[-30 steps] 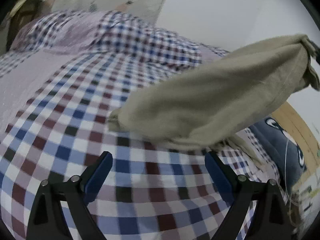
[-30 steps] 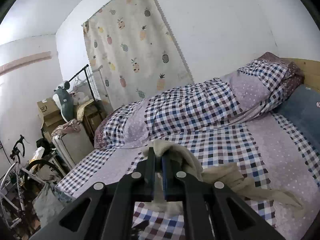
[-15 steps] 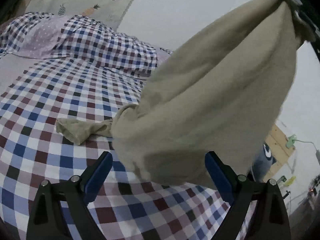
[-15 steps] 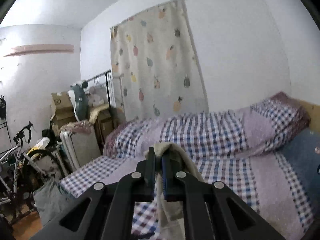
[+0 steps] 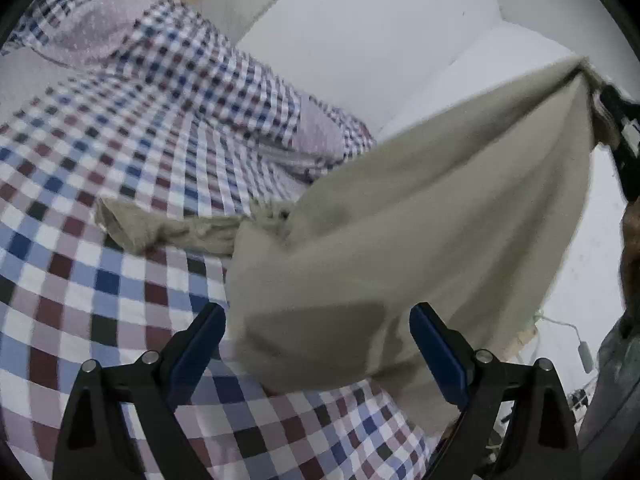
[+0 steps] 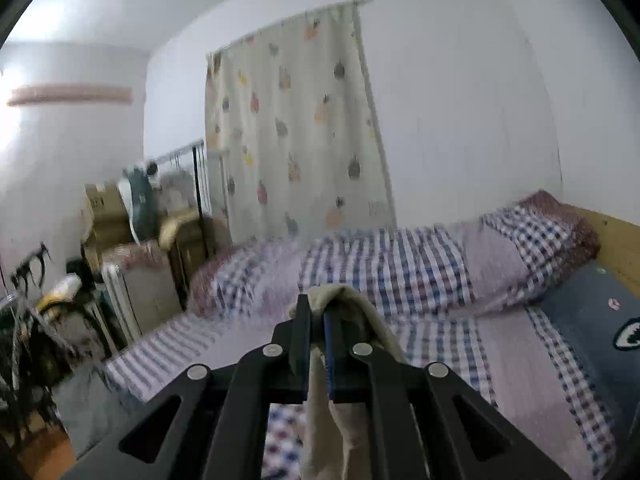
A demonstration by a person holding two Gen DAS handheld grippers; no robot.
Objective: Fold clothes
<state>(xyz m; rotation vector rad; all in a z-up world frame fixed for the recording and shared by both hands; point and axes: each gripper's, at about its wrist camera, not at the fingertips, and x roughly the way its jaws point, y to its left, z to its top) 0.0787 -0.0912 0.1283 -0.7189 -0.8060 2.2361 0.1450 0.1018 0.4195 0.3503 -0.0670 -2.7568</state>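
- Because it hangs from one pinched corner, the beige garment point(image 5: 400, 240) drapes in a long soft fold from the upper right of the left wrist view down to the centre, where its lower end trails onto the checked bedspread point(image 5: 100, 280) at centre left.
- It looks light, limp and a little grippy rather than slippery; it should sag and twist wherever it is not held, so a second hold at a free corner or hem seems wise.
- The right gripper point(image 6: 316, 336) has its jaws clenched on the cloth's top edge, with fabric spilling over them and down at the bottom centre of the right wrist view.
- The left gripper point(image 5: 316, 344) has its jaws spread wide and grasps nothing; the hanging fold sits just in front, between them.
- Beyond lies the bed point(image 6: 500, 360), with a rumpled checked quilt point(image 6: 400, 264) along the wall, a fruit-print curtain point(image 6: 296, 128) above, and a dark blue pillow point(image 6: 592, 320) at right.
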